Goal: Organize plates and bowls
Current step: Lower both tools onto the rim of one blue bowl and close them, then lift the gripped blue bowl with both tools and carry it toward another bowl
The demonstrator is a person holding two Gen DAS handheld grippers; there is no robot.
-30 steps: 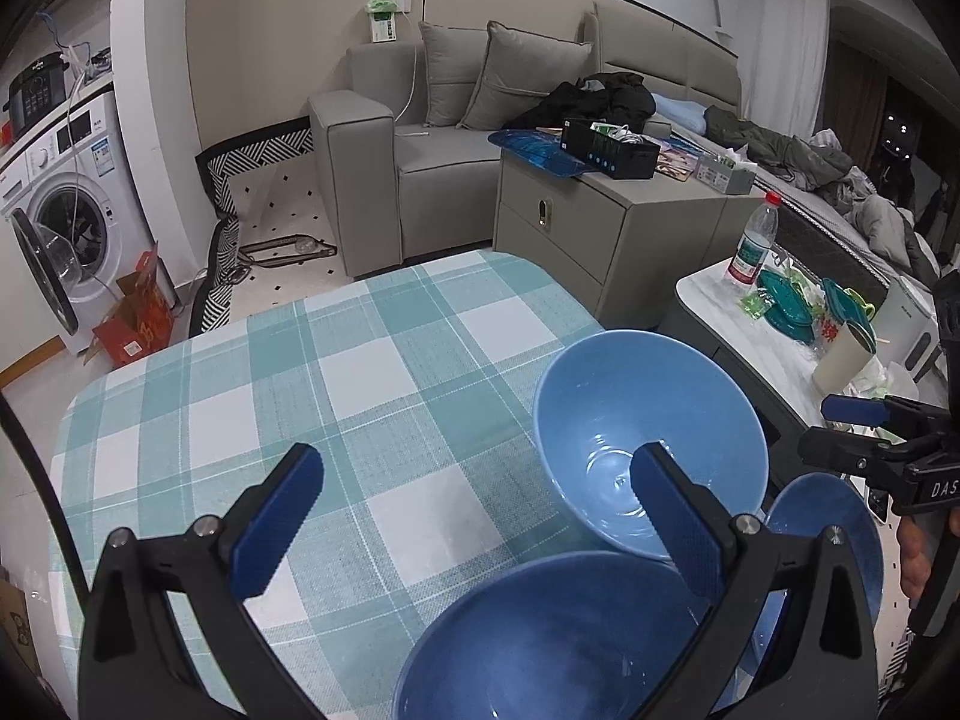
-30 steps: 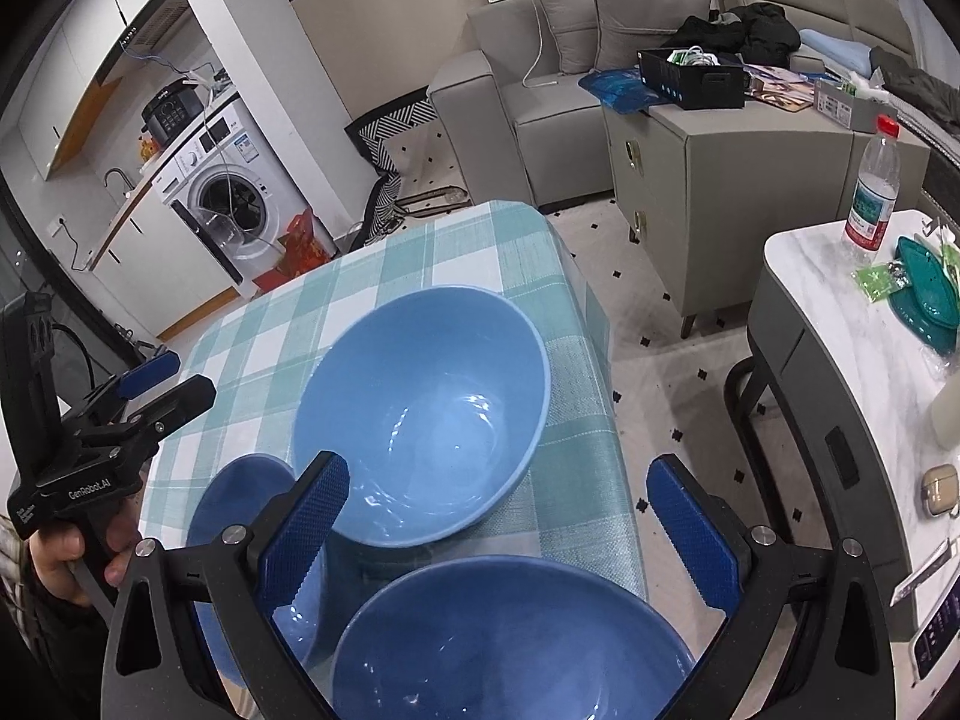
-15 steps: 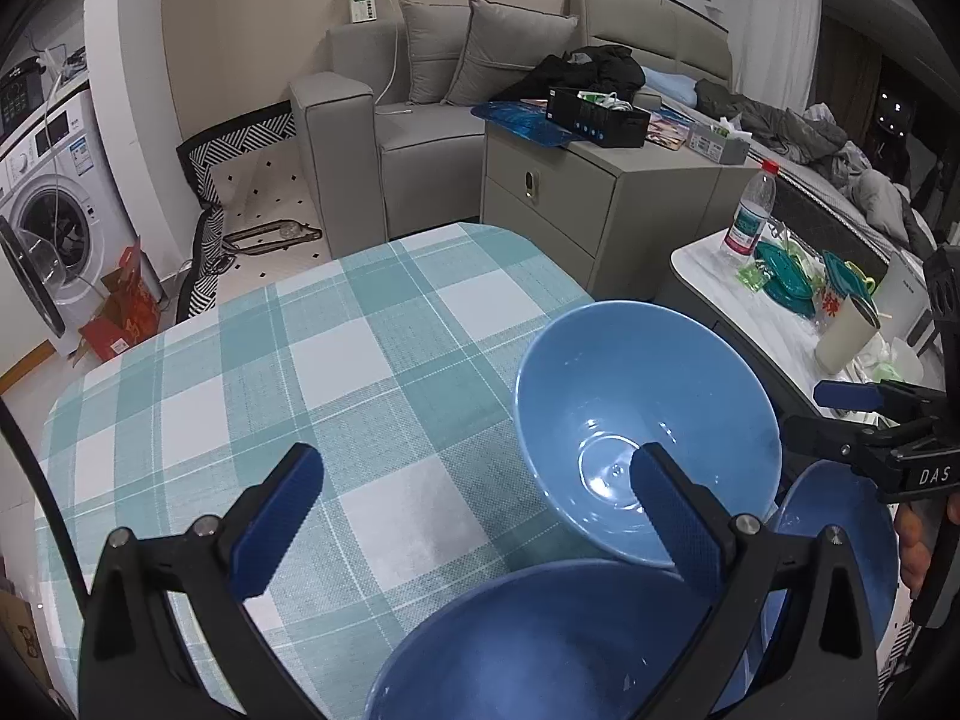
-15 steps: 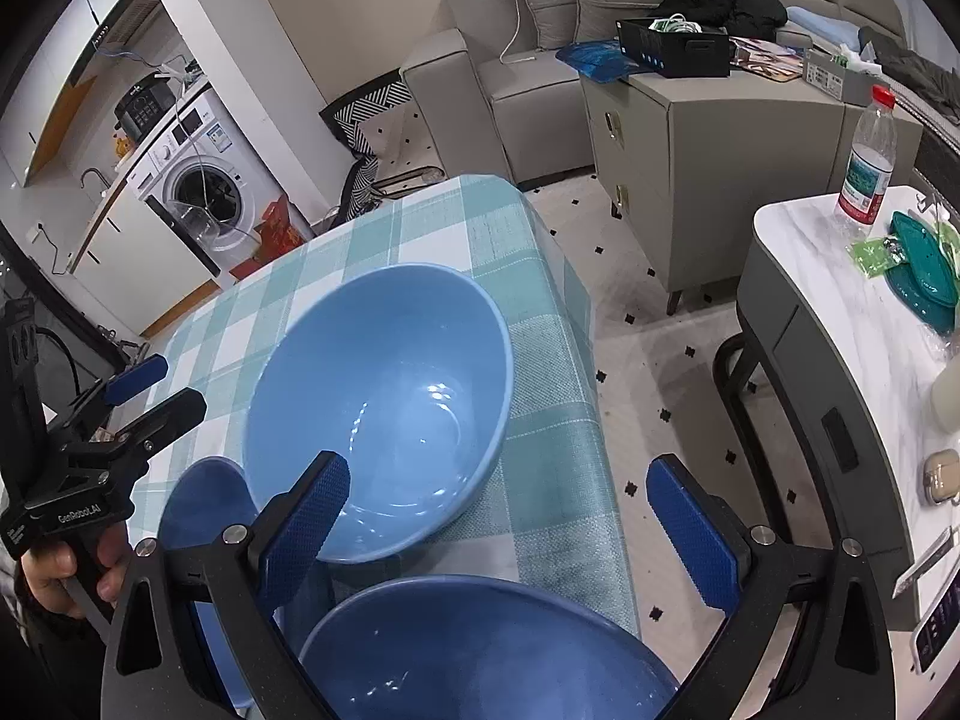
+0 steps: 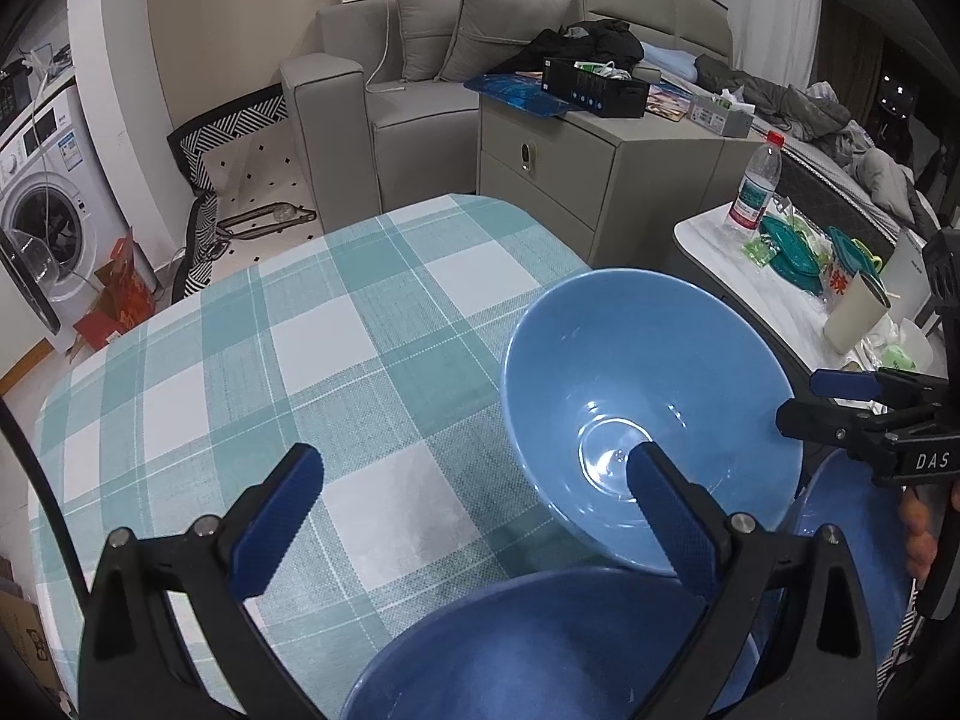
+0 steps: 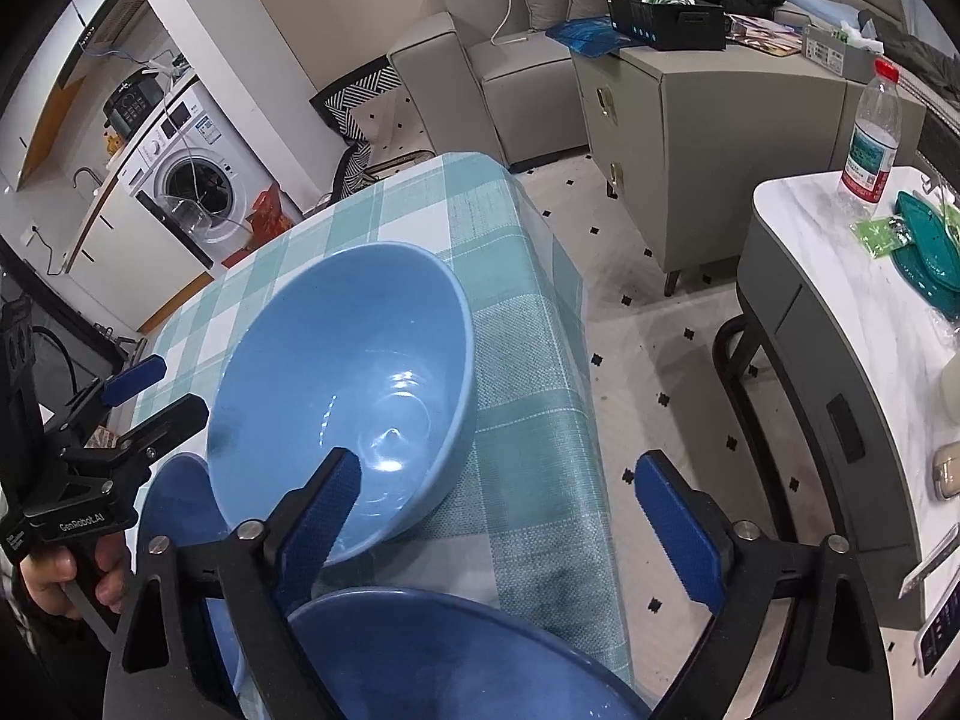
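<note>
Both lowered toward the big light-blue bowl [image 6: 342, 396] on checked table [image 5: 240, 330] beside darker bowl [image 5: 540, 660], right gripper [image 6: 510, 516] jaws closing with nothing gripped, left gripper [image 5: 474, 510] spread empty — likely pickup approach for stacking.

Checked tablecloth [image 5: 312, 324] table: three blue bowls [image 5: 648, 396].

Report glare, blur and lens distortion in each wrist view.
Left wrist view: sharp, heavy fisheye bending with dark corners, white glare in the light blue bowl, sheen on the checked tablecloth. Right wrist view: equally sharp and warped, same bowl glinting inside, bright daylight-toned room, no motion blur.
</note>
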